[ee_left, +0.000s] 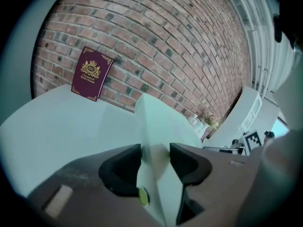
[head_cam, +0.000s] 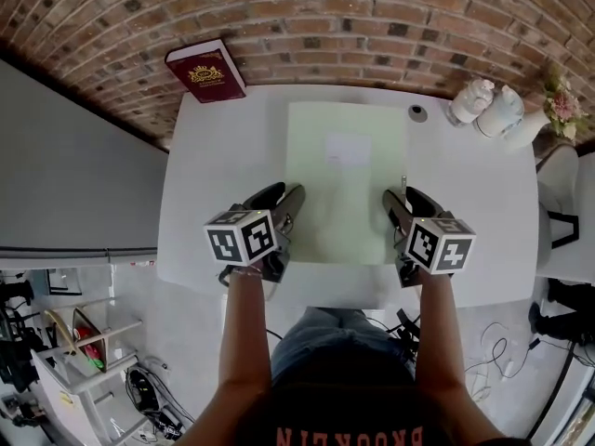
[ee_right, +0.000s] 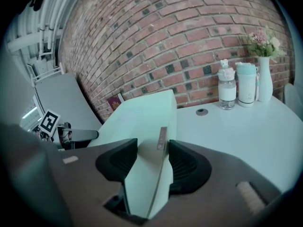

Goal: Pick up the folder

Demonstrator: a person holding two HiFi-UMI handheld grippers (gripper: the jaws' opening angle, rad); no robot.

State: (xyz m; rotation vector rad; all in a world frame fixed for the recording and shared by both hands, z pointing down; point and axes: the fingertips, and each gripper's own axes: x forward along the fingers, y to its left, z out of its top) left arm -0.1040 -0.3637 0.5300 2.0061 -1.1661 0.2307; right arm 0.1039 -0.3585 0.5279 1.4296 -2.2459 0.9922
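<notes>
Both grippers holding the pale green folder (head_cam: 335, 184) by its side edges

The left gripper (head_cam: 286, 193) is gripping the folder's left edge and the right gripper (head_cam: 402, 195) its right edge, each pair of jaws closing on the thin edge, with the sheet running between the pads. The folder is lying lengthwise over the white counter (head_cam: 214, 156), its near end seeming to be tilting up off the surface and its far end pointing toward the brick wall, well apart from the red book (head_cam: 205, 71). It is looking light, thin and bendy, with a smooth cover that could slip, so a hold on both side edges is probably suiting it best, keeping it level so that it is not sagging or spilling papers
</notes>
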